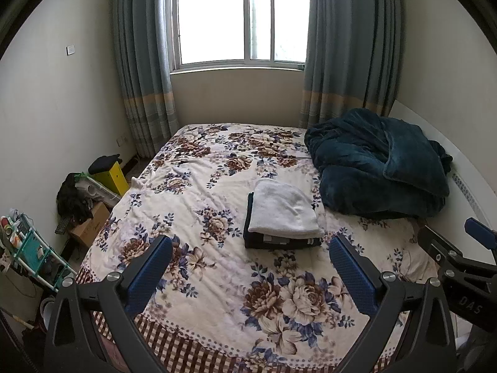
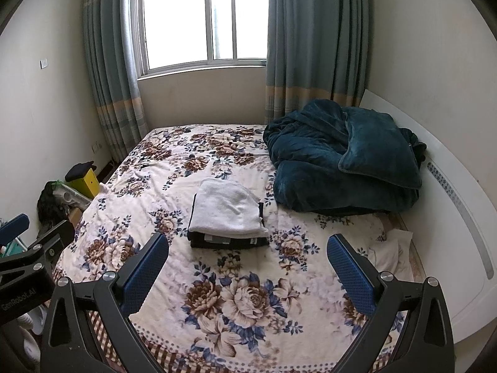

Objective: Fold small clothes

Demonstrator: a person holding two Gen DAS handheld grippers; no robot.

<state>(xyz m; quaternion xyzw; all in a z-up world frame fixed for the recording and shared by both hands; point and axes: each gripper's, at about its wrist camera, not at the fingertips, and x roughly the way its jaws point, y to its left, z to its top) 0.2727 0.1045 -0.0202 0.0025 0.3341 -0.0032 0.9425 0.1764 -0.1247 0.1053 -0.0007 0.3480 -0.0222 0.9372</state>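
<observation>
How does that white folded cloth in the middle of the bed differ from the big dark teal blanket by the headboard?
The white cloth is small and neatly folded flat; the teal blanket is far bulkier and bunched in a loose heap. The white cloth tops a stack of dark folded clothes; the blanket lies straight on the floral bedspread. The cloth looks finely ribbed, the blanket plush. Both rest on the bed, untouched by either pair of tongs.

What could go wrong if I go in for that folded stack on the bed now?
The white garment lies loose on the dark folded clothes; pinching only the top layer could drag it off and undo the fold. The floral bedspread is wrinkled and soft, so an open left gripper or right gripper might snag it. The teal blanket is heaped close on the right and crowds that side.
</observation>
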